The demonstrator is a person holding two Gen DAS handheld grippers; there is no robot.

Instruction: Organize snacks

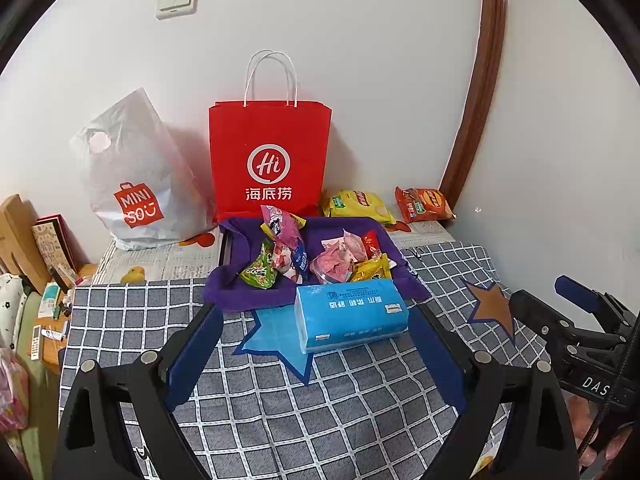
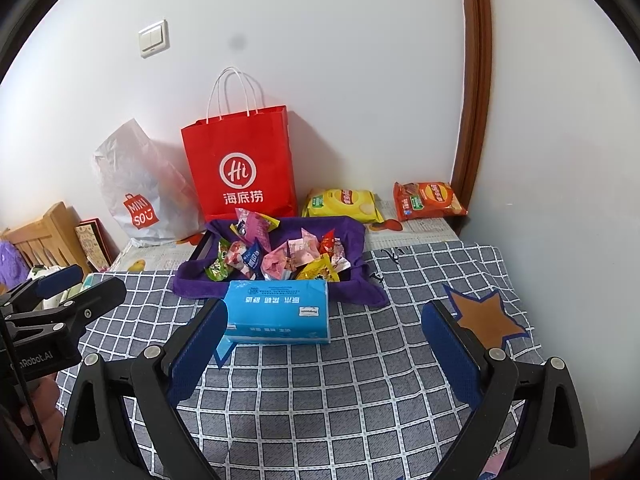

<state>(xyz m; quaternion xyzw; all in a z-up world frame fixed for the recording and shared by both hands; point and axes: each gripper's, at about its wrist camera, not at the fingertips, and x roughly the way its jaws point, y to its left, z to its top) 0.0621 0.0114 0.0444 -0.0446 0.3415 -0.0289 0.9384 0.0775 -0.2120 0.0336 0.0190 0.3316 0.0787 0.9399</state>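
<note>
Two star patches on checked cloth (image 1: pixel 360 400); white wall (image 1: pixel 360 40) behind.

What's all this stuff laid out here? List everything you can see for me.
red paper bag: one, red with white handles, upright against the wall
plastic bag: one, white, left of the red bag
purple cloth: one, lining a tray before the red bag
small snack packets: a heap, mixed colours, on the cloth
tissue pack: one, blue, in front of the tray
chip bags: two, yellow and orange, right of the red bag
checked cloth: one, grey-white
left gripper: open, nothing held
right gripper: open, nothing held
</note>
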